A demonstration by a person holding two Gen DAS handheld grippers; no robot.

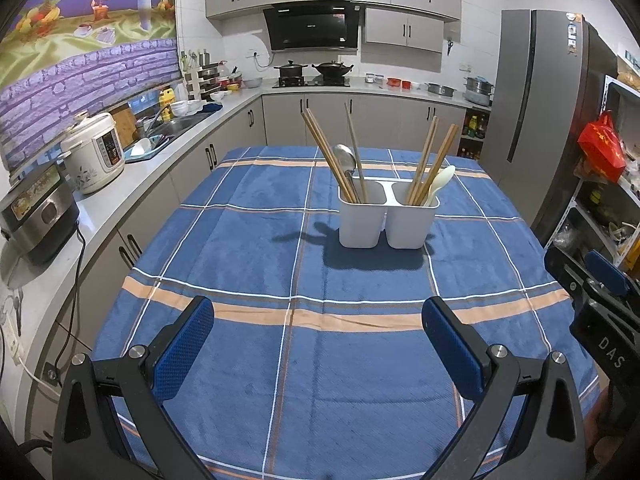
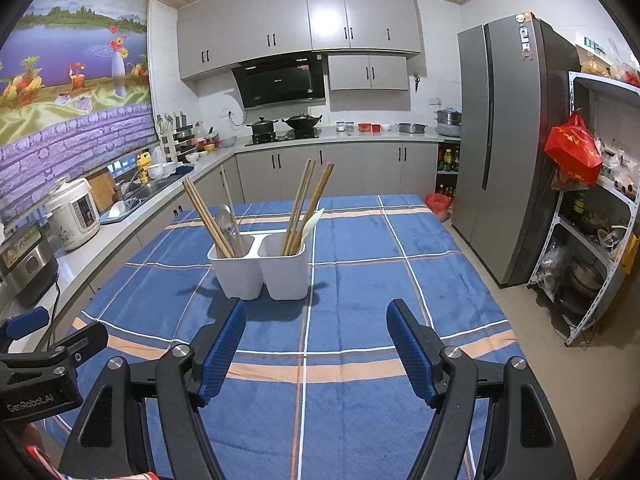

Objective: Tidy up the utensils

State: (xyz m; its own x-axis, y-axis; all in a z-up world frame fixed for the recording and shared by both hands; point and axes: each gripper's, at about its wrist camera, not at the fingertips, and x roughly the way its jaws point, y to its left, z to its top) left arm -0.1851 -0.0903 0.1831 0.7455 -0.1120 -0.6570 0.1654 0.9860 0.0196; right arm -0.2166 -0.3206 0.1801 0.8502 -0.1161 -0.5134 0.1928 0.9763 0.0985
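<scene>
Standing near the middle of the bench [image 1: 248,360], a white two-compartment holder [image 1: 386,216] is seen in the centre of the left wrist frame, on a blue plaid cloth [image 1: 360,400] with orange and white stripes. In that frame its left compartment is filled with wooden chopsticks [image 1: 326,152] and a metal spoon [image 1: 346,160], all leaning up and to the left, while its right compartment is filled with more chopsticks [image 1: 434,156] and a pale plastic spoon [image 1: 440,182], leaning up and to the right.

The left gripper [image 1: 318,344] is shown at the bottom of its own frame with the blue pads spread wide and nothing held between them; only bare cloth is seen in the gap. The holder lies well apart from it, higher in the frame and slightly right of the midline between the pads.

The right gripper [image 2: 316,344] is likewise shown wide open and empty in the lower part of the right wrist frame. There the holder [image 2: 260,268] is placed above and to the left of the gap, nearer to the left pad [image 2: 224,344], yet not touched by it.

Each gripper is caught at the edge of the other's frame: the right one at the right edge of the left wrist frame, the left one at the lower left of the right wrist frame. No utensils are seen lying on the cloth outside the holder.
</scene>
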